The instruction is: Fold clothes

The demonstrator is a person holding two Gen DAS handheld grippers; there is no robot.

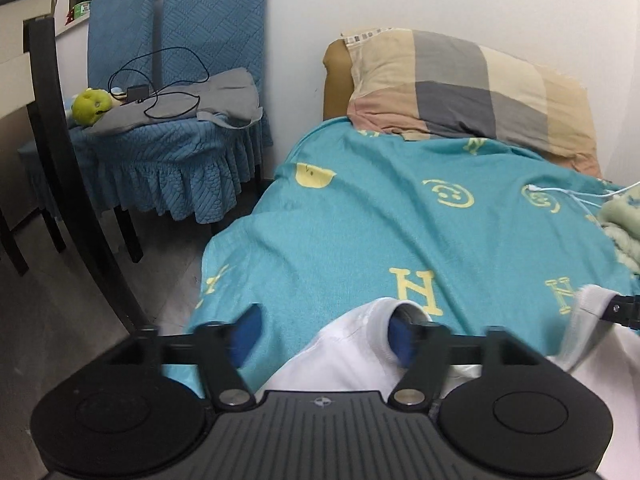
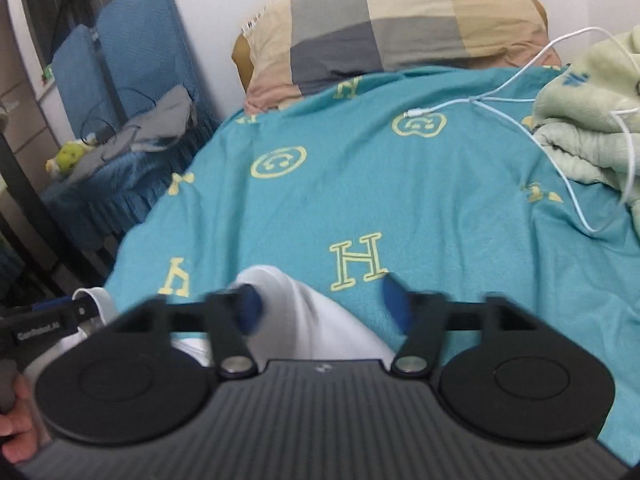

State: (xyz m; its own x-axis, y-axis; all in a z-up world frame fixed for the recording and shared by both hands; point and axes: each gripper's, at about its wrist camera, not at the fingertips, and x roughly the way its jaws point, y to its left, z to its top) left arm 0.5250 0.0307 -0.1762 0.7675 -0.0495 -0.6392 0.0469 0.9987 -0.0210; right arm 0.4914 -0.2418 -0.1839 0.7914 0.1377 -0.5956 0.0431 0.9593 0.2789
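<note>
White garment lies near on the bed; your left tongs and right tongs gape wide, each straddling a cuff. Close evenly.

Both the left tongs and the right tongs stand spread wide, held level side by side.

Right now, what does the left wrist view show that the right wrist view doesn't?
Only the left wrist view shows the left tool open around a fold of the white garment, and the dark chair frame.

Only the right wrist view shows the full white cable across the green blanket, the right tool, also open, and a hand.

Both show the teal sheet, plaid pillow and blue chairs.
</note>
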